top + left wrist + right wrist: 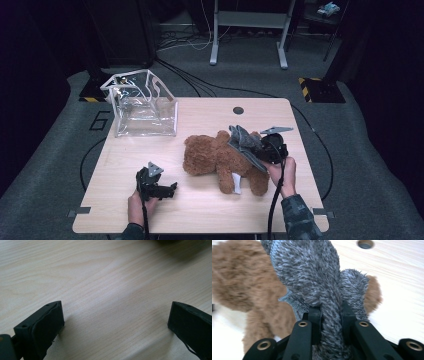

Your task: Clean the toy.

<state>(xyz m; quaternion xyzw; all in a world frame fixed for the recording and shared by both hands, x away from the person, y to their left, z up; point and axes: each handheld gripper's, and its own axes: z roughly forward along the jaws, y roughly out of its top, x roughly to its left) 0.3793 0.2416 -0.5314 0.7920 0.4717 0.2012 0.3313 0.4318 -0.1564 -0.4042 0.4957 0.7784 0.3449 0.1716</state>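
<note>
Right tongs point(331, 315) pinch the grey cloth point(312, 277) draped on the bear point(220, 160); a thin bite may slip. Left tongs point(116, 320) gape empty over the bench point(100, 277).

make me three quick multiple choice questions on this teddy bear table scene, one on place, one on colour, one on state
1. Where does the clear bag stand on the table?
A. far left corner
B. near right corner
C. under the bear

2. What colour is the fuzzy cloth lying over the teddy bear?
A. red
B. grey
C. yellow

3. How is the left claw?
A. shut on the cloth
B. shut on the bear
C. open over bare wood

Answers:
1. A, the high view shows it at the far left corner, apart from the bear.
2. B, the right gripper view shows grey pile against brown fur, pinched in the right claw.
3. C, in the left gripper view its jaws stand wide with only tabletop between them.
</note>
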